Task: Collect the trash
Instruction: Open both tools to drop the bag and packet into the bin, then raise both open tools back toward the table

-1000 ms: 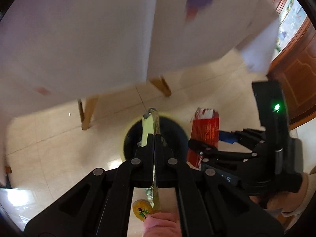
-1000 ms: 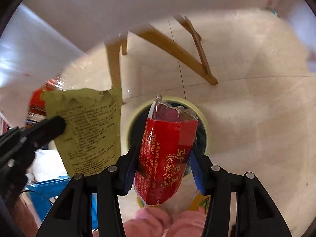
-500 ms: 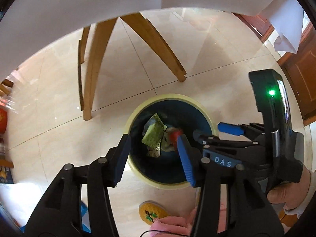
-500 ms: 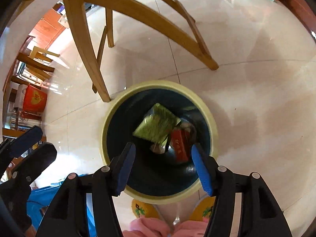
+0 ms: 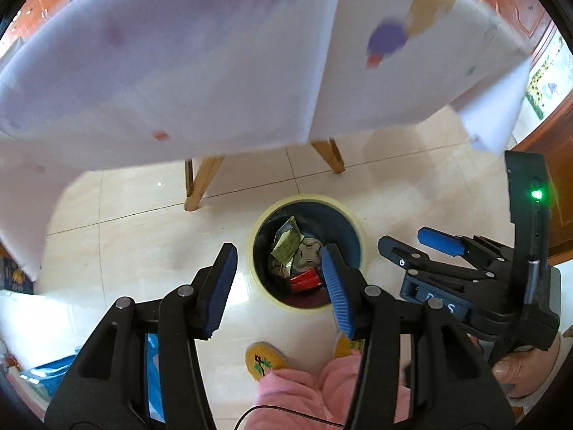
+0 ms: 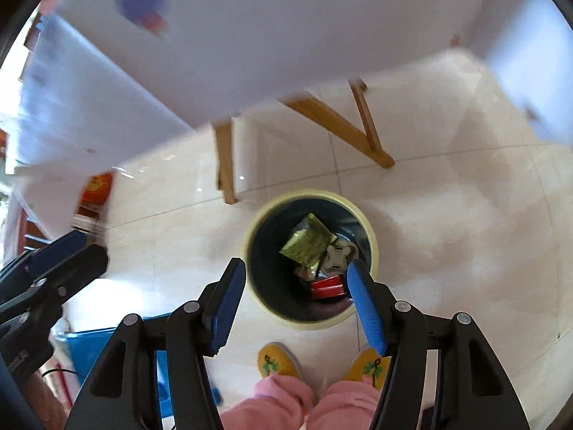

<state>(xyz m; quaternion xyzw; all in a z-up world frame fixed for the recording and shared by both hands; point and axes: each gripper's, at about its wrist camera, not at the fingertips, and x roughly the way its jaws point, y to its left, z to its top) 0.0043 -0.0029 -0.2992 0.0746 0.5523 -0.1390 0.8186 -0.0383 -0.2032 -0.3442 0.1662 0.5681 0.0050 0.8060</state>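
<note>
we hold the left gripper (image 5: 277, 279) above the floor with its two blue-padded fingers spread wide and nothing between them. the right gripper (image 6: 297, 297) hangs beside it, fingers equally wide apart and empty. below both stands the bin (image 6: 370, 231), a round dark tub with a pale yellow rim, resting on the cream floor tiles (image 6: 447, 215) near a wooden table leg (image 6: 225, 165). inside the bin lie the green wrapper (image 6: 306, 245), folded and tilted against the far wall, the red packet (image 6: 326, 286) at the near side, and a silvery crumpled piece (image 6: 338, 254) between them. a white tablecloth (image 5: 179, 64) hangs over the upper part of both views, blurred. at the bottom edge we see pink trouser legs (image 6: 286, 405) and yellow slippers (image 6: 277, 360) just beside the bin.
</note>
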